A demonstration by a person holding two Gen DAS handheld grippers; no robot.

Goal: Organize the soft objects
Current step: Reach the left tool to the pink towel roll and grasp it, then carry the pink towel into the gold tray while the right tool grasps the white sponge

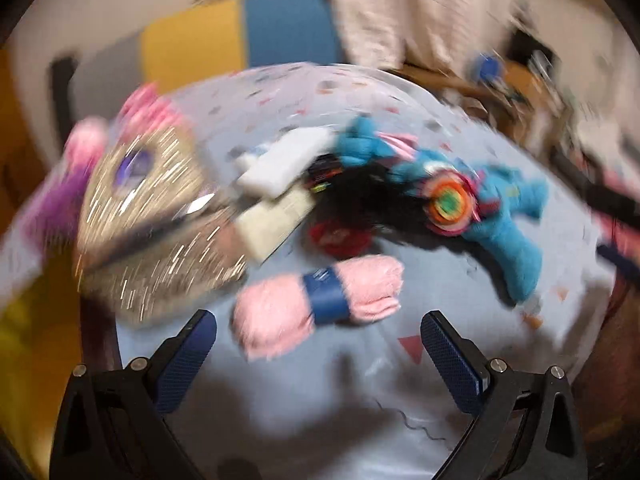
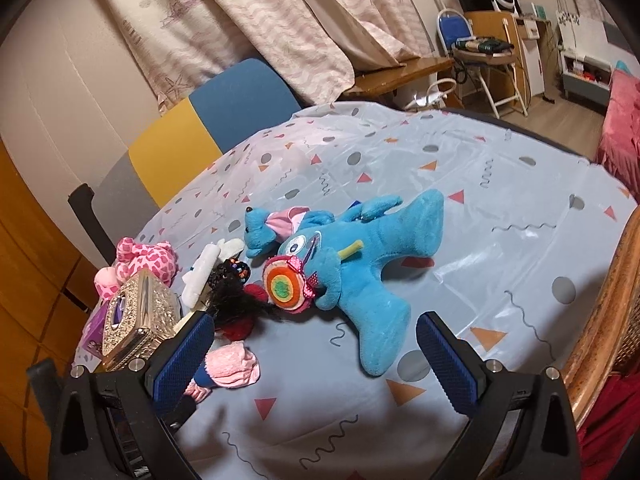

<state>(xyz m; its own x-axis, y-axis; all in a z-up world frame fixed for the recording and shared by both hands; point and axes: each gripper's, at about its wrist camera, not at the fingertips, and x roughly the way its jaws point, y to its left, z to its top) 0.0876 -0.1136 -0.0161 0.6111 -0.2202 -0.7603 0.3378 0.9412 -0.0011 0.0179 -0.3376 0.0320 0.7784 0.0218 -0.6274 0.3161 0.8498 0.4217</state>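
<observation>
Two grippers hang wide open and empty above the table: the left gripper [image 1: 318, 354] hovers just short of the pink yarn skein [image 1: 320, 306], the right gripper [image 2: 314, 354] near the blue plush toy [image 2: 352, 276]. Best, I judge, to straddle the skein at its blue band and close gently. Left of the skein sits a glittery tissue box [image 2: 138, 316]. Under everything, a confetti-print tablecloth [image 2: 500, 184]; beyond it, curtains [image 2: 248, 20].

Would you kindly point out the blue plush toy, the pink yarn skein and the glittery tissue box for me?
blue plush toy [image 2: 352, 276]: right wrist view, on its torso.
pink yarn skein [image 1: 320, 306]: left wrist view, on the blue paper band round its middle.
glittery tissue box [image 2: 140, 312]: right wrist view, on its sparkly top face.
</observation>
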